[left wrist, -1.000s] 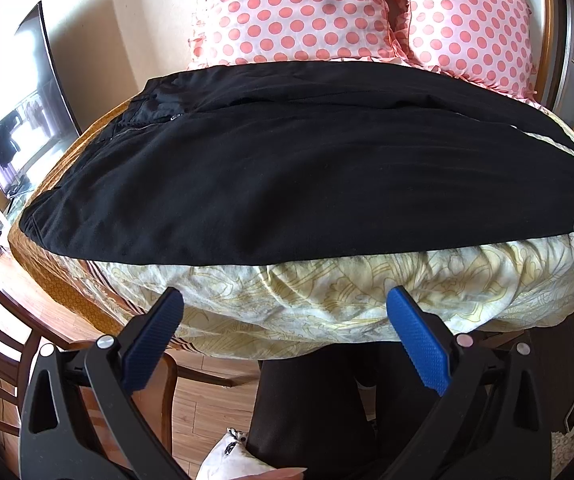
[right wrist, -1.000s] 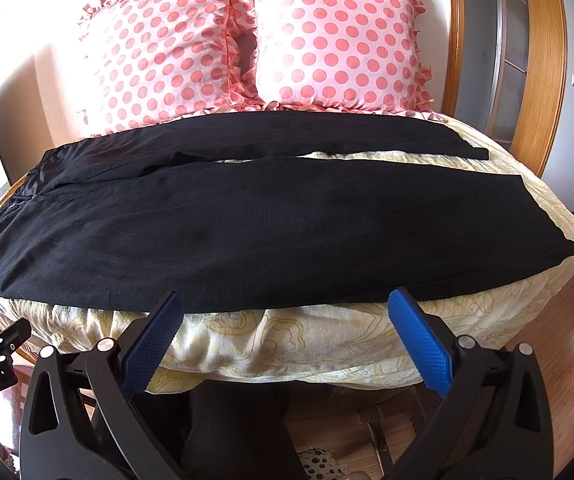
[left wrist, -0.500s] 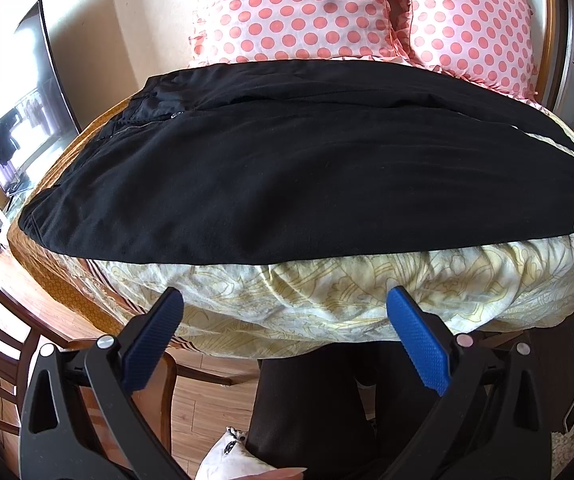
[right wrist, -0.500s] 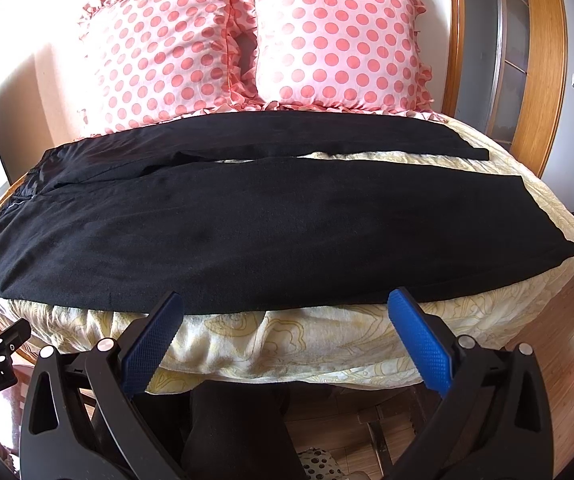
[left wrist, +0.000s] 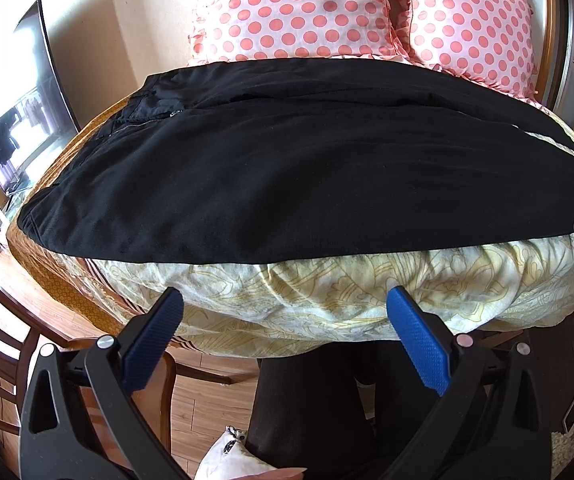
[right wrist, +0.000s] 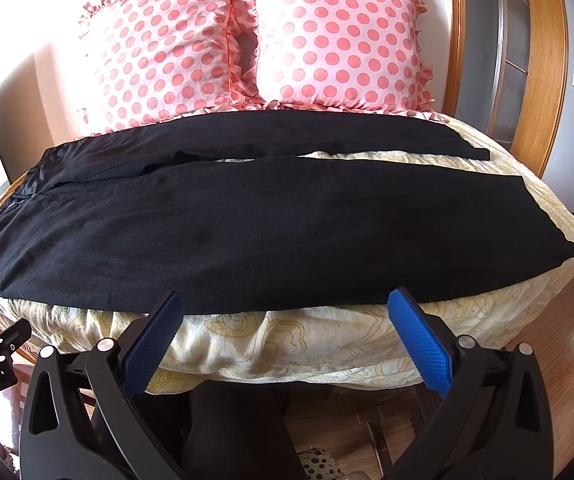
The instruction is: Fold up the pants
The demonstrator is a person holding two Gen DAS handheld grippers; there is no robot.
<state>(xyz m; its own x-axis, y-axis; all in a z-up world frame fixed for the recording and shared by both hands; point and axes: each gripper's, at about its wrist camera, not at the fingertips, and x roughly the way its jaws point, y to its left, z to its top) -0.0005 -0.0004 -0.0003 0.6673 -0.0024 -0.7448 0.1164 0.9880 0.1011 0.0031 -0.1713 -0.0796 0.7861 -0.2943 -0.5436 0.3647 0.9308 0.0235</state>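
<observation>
Bedroom setting, left wrist view: I see a bed (left wrist: 327,304) under a pale yellow patterned quilt, with two pink polka-dot pillows (left wrist: 299,8) propped against the wall at its head edge and a dark flat screen (left wrist: 19,112) standing off the bed's left side. Black pants (left wrist: 287,176) lie spread flat across the quilt, waistband and zipper toward the left edge, legs running toward the right edge, the near leg's long side close to the near edge of the bed. My left gripper (left wrist: 285,320) hangs in front of that near edge, its blue-padded fingers (left wrist: 153,344) spread wide with nothing between them, apart from the pants. Below it I see a person's dark-clad legs (left wrist: 307,408) against the bed, a wooden chair (left wrist: 15,344) at lower left, and wood flooring. A black piece of the other gripper shows at the right border. Right wrist view: the same pillows (right wrist: 327,40) stand at the head edge, and a wood-framed door (right wrist: 519,60) fills the right background. The pants (right wrist: 247,232) show both legs here, the far leg narrower and lying just before the pillows, the near leg wider, its hem at the bed's right edge; a strip of quilt shows between the legs. My right gripper (right wrist: 286,320) sits released, its fingers (right wrist: 423,344) wide apart just short of the near leg's edge, gripping nothing. The bed (right wrist: 327,344) curves away below the cloth.
</observation>
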